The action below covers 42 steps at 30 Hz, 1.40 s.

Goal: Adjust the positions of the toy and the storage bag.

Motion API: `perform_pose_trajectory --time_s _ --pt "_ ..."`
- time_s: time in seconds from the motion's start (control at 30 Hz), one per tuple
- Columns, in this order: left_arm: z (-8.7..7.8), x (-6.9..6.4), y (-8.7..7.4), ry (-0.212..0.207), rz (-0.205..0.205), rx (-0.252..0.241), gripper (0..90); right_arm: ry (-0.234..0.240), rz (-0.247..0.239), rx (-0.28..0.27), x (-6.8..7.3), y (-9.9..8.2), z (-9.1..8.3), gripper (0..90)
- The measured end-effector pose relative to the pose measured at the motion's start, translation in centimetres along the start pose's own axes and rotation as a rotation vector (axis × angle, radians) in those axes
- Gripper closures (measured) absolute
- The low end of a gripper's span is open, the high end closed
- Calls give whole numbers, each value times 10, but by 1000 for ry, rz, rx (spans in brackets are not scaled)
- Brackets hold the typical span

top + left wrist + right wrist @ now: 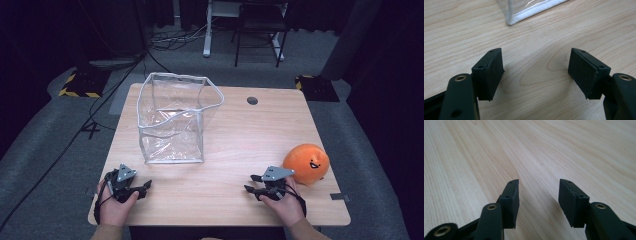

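A clear plastic bag [175, 120] with white trim stands open on the wooden table [240, 135], left of centre. An orange plush toy [306, 164] with a black face lies near the right front edge. My left gripper [146, 188] rests at the front left, held by a hand, jaws open over bare wood; in the left gripper view [536, 67] the bag's lower corner [511, 20] lies just ahead. My right gripper [251, 183] sits at the front right, just left of the plush, open and holding nothing [539, 192].
A round cable hole [252, 100] is set in the table's far right part. Beyond the table are a black chair [260, 30], a white desk leg [207, 30] and cables on the grey floor. Yellow-black marked blocks [80, 82] flank the far corners.
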<state>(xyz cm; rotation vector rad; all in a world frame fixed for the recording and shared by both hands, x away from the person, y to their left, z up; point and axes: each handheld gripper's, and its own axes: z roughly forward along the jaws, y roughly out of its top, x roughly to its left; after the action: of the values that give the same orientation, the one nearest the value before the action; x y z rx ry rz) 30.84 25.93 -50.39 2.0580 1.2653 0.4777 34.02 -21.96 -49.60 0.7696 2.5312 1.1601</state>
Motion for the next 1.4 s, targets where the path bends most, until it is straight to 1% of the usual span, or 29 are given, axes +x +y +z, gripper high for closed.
perform_pose_trajectory --time_s 0.03,0.07,0.13,0.17,0.2,0.33,0.37,0.4,0.43,0.47,0.53,0.63,0.7,0.77,0.8,0.83,0.87,0.9,0.97,1.07,1.1,1.13,1.2,1.23,1.4 --pt "0 0 0 0 0 0 287 0 0 0 0 0 0 517" --pt "0 0 0 2 1 0 288 10 -3 1 -2 7 -1 502" --pt "0 0 0 1 1 0 288 5 -11 -11 -5 13 -3 504" --pt "0 0 0 1 1 0 287 5 -11 -11 -5 13 -3 504" --pt "0 0 0 1 -1 1 287 13 0 -19 -7 19 -4 517" --pt "1 1 1 -6 8 1 284 48 -1 -16 -8 28 0 525" --pt "2 2 2 -9 11 0 284 48 -1 -16 -8 28 0 525" --pt "3 4 3 -18 23 3 285 55 -21 -8 -7 36 3 525" --pt "3 4 3 -18 23 3 285 55 -21 -8 -7 36 3 525" --pt "3 4 4 -20 24 1 285 62 -32 -20 -5 44 6 529" --pt "3 4 4 -21 24 2 285 74 -41 -20 -5 55 10 535" --pt "3 4 4 -21 25 2 285 66 -68 -38 -7 76 16 553" --pt "3 4 4 -21 24 2 285 69 -59 -46 -9 88 19 555" --pt "3 4 4 -21 25 2 285 62 -62 -42 -11 98 22 552" --pt "3 4 4 -21 25 2 285 62 -62 -42 -11 98 22 552" --pt "3 4 4 -21 25 2 285 48 -74 -35 -12 106 26 546" --pt "3 4 4 -21 25 2 286 45 -81 -31 -13 109 28 546" --pt "3 4 4 -21 25 2 285 45 -81 -31 -13 109 28 546" --pt "4 5 4 -21 27 2 285 45 -68 -47 -15 121 34 546" --pt "4 5 4 -21 26 2 286 61 -28 -81 -18 133 42 547" --pt "4 5 4 -21 26 2 285 61 -28 -81 -18 133 42 547" --pt "4 5 4 -20 27 2 285 57 -15 -78 -20 140 47 564" --pt "4 5 4 -20 27 3 285 51 -17 -76 -21 143 50 569" --pt "4 5 4 -20 27 2 286 58 -22 -80 -22 148 55 582" --pt "4 5 4 -21 26 2 285 74 -27 -86 -25 156 66 601"
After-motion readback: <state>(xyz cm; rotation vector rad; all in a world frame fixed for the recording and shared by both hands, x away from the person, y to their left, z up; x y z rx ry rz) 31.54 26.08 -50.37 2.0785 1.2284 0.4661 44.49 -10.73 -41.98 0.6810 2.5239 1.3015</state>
